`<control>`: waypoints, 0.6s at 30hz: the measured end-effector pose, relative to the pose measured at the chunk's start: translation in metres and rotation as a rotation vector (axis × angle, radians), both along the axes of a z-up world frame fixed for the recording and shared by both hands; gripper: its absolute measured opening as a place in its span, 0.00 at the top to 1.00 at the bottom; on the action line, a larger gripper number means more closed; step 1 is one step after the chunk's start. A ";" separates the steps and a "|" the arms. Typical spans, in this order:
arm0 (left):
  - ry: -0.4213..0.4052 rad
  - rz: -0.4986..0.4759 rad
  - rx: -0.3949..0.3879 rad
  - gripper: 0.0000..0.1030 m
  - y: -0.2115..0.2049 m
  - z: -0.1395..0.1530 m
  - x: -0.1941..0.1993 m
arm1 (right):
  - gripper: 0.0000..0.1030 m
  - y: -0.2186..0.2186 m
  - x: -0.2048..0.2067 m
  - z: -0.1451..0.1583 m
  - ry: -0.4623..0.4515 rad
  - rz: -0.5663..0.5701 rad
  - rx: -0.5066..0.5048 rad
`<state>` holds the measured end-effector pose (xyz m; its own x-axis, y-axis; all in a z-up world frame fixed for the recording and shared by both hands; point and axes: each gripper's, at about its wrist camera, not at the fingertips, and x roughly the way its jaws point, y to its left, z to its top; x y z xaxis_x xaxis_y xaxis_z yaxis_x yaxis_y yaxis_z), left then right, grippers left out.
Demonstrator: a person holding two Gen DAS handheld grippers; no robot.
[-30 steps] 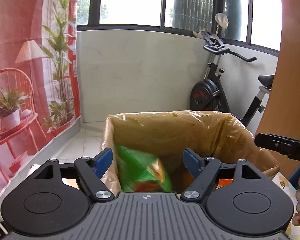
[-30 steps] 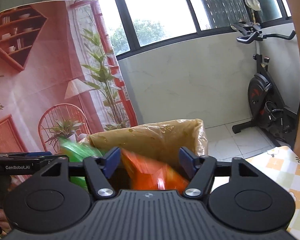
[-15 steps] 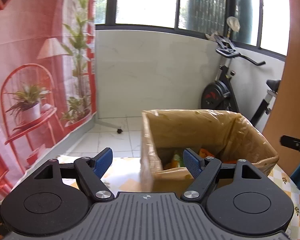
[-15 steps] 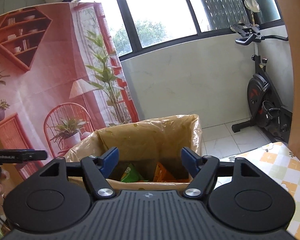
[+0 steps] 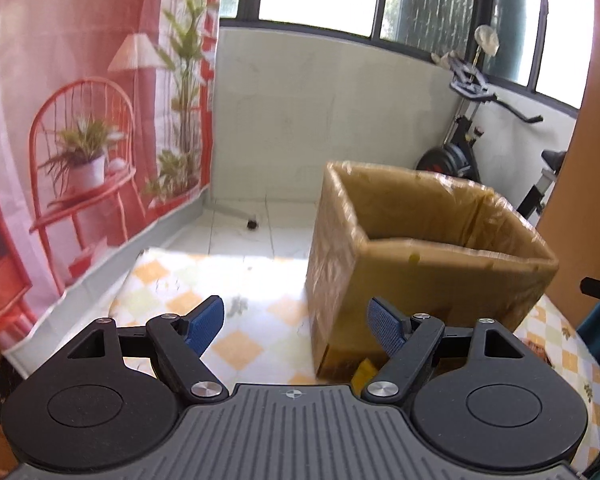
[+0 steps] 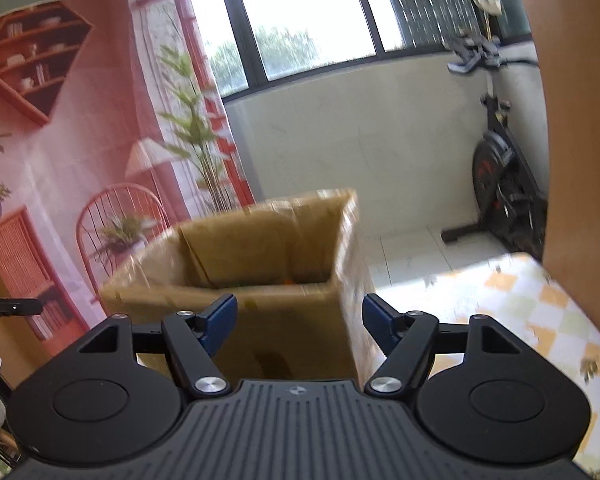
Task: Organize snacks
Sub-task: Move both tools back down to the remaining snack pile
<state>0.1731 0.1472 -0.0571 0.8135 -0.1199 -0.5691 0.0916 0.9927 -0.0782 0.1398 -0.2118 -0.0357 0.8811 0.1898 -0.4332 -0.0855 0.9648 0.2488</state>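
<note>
A brown cardboard box (image 5: 420, 264) wrapped in shiny tape stands on the checkered tablecloth (image 5: 236, 312). It also shows in the right wrist view (image 6: 284, 256). Its inside is mostly hidden; only thin slivers of green and orange show at the bottom edge in the right wrist view. My left gripper (image 5: 296, 326) is open and empty, held back from the box's near left corner. My right gripper (image 6: 298, 322) is open and empty, in front of the box's near wall. A small yellow item (image 5: 362, 372) lies at the box's foot.
An exercise bike (image 5: 480, 136) stands by the window wall behind the table. A pink printed backdrop (image 5: 80, 120) hangs on the left. A wooden panel (image 6: 580, 140) rises on the right. The other gripper's tip (image 5: 598, 289) shows at the right edge.
Both grippers let go of the green and orange snack bags into the box, then pulled back and lower. The box now looks farther away and its contents are hidden.
</note>
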 end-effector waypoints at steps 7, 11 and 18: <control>0.034 0.058 -0.063 0.17 0.021 -0.022 -0.004 | 0.30 -0.021 -0.010 -0.025 0.079 -0.059 -0.054; 0.067 0.047 -0.133 0.17 0.012 -0.046 -0.001 | 0.29 -0.026 -0.006 -0.045 0.134 -0.091 -0.120; 0.093 0.084 -0.192 0.17 -0.007 -0.084 -0.003 | 0.24 -0.040 0.005 -0.082 0.225 -0.143 -0.072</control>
<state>0.1700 0.1402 -0.1414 0.7704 -0.1674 -0.6152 -0.0071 0.9626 -0.2708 0.1444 -0.2517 -0.1178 0.7771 0.0324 -0.6285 0.1022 0.9789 0.1769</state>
